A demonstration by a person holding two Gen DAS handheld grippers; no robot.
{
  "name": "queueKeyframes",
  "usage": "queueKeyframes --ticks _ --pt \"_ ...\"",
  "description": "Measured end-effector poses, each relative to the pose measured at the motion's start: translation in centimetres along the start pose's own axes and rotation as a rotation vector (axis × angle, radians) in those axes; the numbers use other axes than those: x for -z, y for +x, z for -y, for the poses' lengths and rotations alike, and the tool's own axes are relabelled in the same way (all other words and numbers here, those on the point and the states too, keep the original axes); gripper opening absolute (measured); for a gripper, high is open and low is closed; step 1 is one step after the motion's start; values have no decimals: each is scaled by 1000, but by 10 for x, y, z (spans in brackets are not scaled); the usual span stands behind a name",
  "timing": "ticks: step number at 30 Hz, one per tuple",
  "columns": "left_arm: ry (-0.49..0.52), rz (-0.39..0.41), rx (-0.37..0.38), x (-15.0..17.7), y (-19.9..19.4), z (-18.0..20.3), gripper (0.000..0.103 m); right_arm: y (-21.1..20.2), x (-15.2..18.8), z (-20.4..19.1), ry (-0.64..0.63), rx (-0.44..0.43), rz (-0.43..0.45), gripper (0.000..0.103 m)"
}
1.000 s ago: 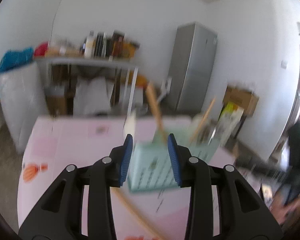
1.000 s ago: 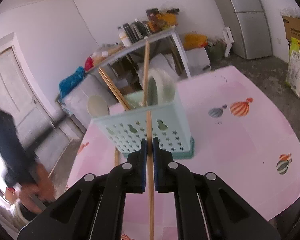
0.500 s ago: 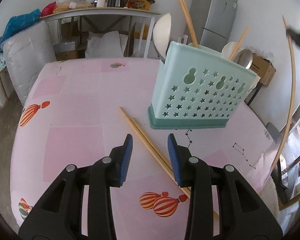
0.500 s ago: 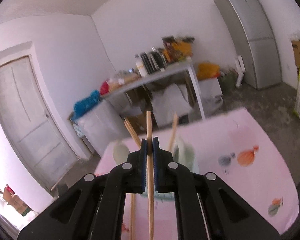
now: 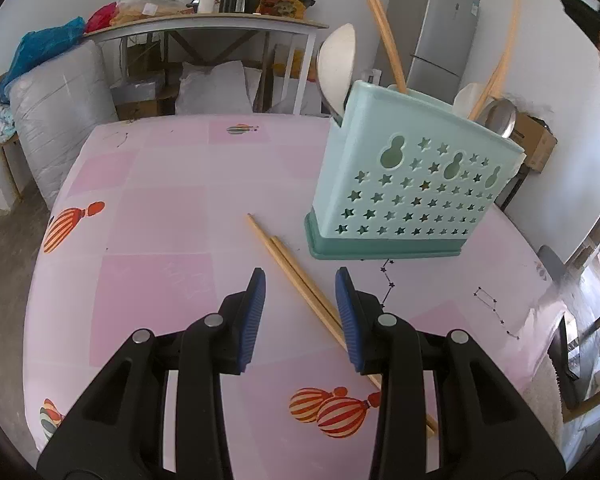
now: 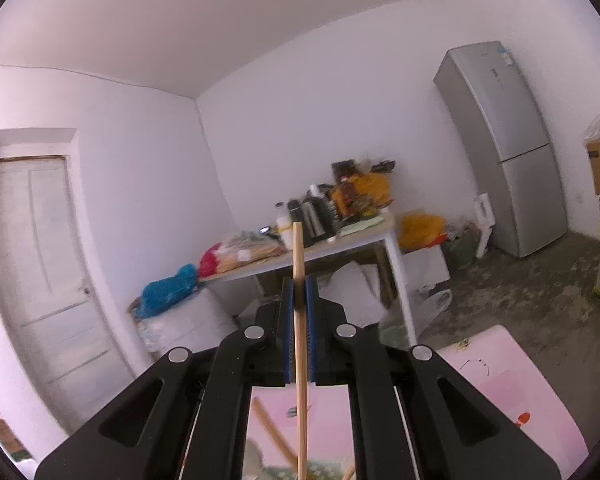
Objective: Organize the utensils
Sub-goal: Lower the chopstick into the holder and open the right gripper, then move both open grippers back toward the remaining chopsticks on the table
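Note:
A teal star-punched utensil holder (image 5: 400, 192) stands on the pink table (image 5: 160, 220), with spoons (image 5: 336, 64) and chopsticks (image 5: 386, 40) upright in it. Two wooden chopsticks (image 5: 300, 280) lie on the table just in front of it, running between the jaws of my left gripper (image 5: 302, 300), which is open and low over them. My right gripper (image 6: 299, 292) is shut on a single chopstick (image 6: 298, 256), held upright and high. In the left wrist view that held chopstick (image 5: 510, 32) hangs over the holder's right end. The holder's top (image 6: 320, 474) barely shows in the right wrist view.
A side table (image 5: 220, 24) loaded with bottles and bags stands behind the pink table, with white sacks (image 5: 60, 116) to its left and a grey fridge (image 5: 440, 32) to its right. A white door (image 6: 40, 260) is on the left wall. Cardboard boxes (image 5: 536, 140) sit beyond the holder.
My left gripper has dropped and tilted down over the two loose chopsticks. My right gripper has risen with its chopstick and levelled, so the holder has slid to the bottom of its view.

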State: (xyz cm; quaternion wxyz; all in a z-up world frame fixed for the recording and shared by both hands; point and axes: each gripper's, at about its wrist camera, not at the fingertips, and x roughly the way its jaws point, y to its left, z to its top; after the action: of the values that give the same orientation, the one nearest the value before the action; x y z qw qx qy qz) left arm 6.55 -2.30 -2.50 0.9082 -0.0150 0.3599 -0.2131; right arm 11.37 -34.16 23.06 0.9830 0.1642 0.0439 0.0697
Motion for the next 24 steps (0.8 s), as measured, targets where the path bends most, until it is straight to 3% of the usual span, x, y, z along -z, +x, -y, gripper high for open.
queueKeyframes --ticks 3,9,10,11,13,14,17,24 --pt "-1 0 -4 0 0 -1 34 17 15 0 -31 38 11 6" --pt "-6 3 -6 -1 -1 -3 34 46 61 8 -80 76 -158 7" --pt "-7 1 -7 0 0 -3 34 47 63 10 -77 78 -170 9" --pt "-8 0 -6 0 1 -3 34 45 65 12 -68 78 -179 17" --pt "-8 -2 -6 0 1 -3 34 38 65 16 -48 83 -176 37" --pt "-8 -3 -5 0 1 -4 34 31 64 19 -39 83 -165 42" --pt "-8 1 -5 -1 0 -4 35 11 58 21 -32 86 -134 49" --pt "-11 -6 -7 -1 1 -4 36 -43 49 28 -1 64 -74 52"
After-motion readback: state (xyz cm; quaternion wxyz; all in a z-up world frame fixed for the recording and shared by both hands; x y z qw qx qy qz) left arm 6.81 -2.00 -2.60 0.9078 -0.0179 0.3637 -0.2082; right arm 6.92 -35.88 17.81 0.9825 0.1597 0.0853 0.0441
